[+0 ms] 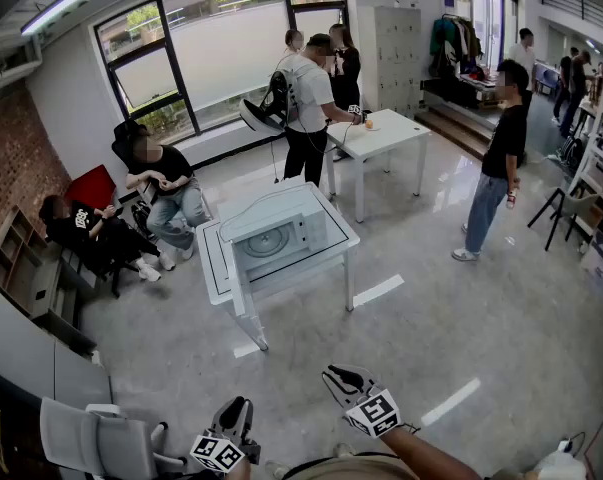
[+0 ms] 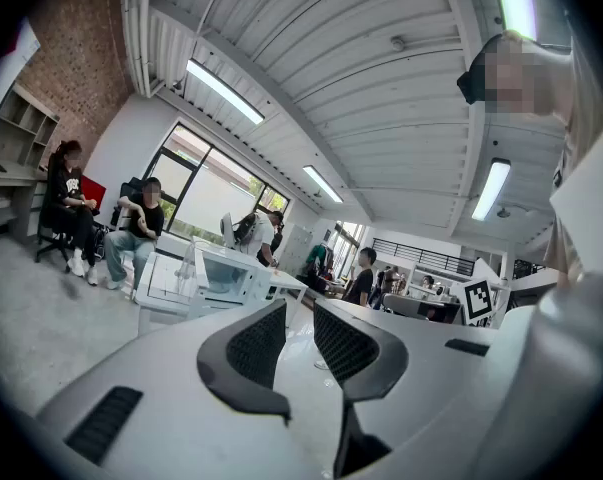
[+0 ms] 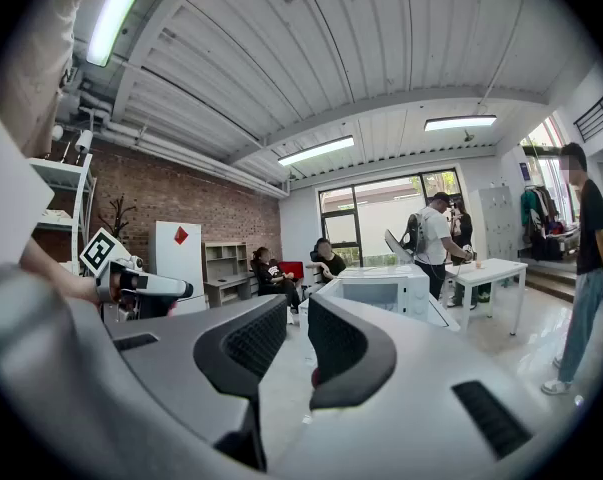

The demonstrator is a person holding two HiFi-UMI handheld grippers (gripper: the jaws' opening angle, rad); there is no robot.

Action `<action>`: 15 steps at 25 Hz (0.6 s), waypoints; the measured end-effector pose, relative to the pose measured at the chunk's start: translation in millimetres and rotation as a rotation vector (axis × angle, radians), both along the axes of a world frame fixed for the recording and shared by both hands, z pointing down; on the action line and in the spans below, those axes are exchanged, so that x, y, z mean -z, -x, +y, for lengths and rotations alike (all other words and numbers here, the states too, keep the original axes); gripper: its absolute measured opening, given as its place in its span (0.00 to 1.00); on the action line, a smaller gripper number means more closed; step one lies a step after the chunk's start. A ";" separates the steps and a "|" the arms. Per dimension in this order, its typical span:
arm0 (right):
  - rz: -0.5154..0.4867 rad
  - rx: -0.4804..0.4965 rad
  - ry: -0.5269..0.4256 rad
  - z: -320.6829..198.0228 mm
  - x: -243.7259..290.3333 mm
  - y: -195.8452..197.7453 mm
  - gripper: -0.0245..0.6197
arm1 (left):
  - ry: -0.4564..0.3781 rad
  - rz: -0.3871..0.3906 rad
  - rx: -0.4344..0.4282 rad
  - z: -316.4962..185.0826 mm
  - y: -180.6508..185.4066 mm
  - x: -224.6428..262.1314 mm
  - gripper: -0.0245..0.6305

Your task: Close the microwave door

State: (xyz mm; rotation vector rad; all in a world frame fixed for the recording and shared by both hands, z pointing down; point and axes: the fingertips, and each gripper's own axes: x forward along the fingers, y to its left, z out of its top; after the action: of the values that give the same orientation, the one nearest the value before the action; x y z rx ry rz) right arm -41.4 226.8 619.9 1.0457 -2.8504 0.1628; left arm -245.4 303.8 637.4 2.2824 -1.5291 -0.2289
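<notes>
**Examiner:** How are the two tools held, and why?

**Inspector:** The grey two-jaw left gripper (image 1: 241,406) and the matching right gripper (image 1: 335,374) are carried low and close to the body, pointing forward. In each gripper view the ribbed black pads are parted by a narrow gap with only floor seen between them. Both are recorded as released and empty. It is judged that they are merely being carried, since nothing lies within reach.

**Examiner:** Where is the task's object?

**Inspector:** The white box-shaped microwave oven (image 1: 286,236) is found well ahead of both grippers, slightly left of the right one. It is set on a small white metal table (image 1: 211,264) across open grey floor.

**Examiner:** Its condition?

**Inspector:** The cavity and round turntable are exposed to view. A pale translucent door panel (image 2: 191,263) appears to be swung out at the oven's left side, so the door is judged open. The hinge detail cannot be made out. Closing is not yet begun, and an approach is needed first.
</notes>
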 end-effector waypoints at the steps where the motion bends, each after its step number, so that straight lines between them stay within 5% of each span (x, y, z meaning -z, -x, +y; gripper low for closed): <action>1: -0.002 0.000 -0.001 -1.7 0.8 -0.7 0.15 | 0.000 -0.001 0.001 -1.2 -0.5 0.2 0.15; 12: -0.002 0.070 -0.005 -27.7 -3.3 8.4 0.15 | 0.002 -0.033 -0.010 -26.7 -0.4 -3.5 0.15; 15: -0.007 0.079 0.010 -49.6 1.9 10.7 0.24 | -0.010 -0.054 -0.014 -47.5 2.7 1.7 0.15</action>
State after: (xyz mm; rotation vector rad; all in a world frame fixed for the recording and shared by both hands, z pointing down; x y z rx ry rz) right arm -52.2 177.2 617.9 0.9302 -2.8880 0.1739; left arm -248.1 256.4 635.7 2.3246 -1.5409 -0.1730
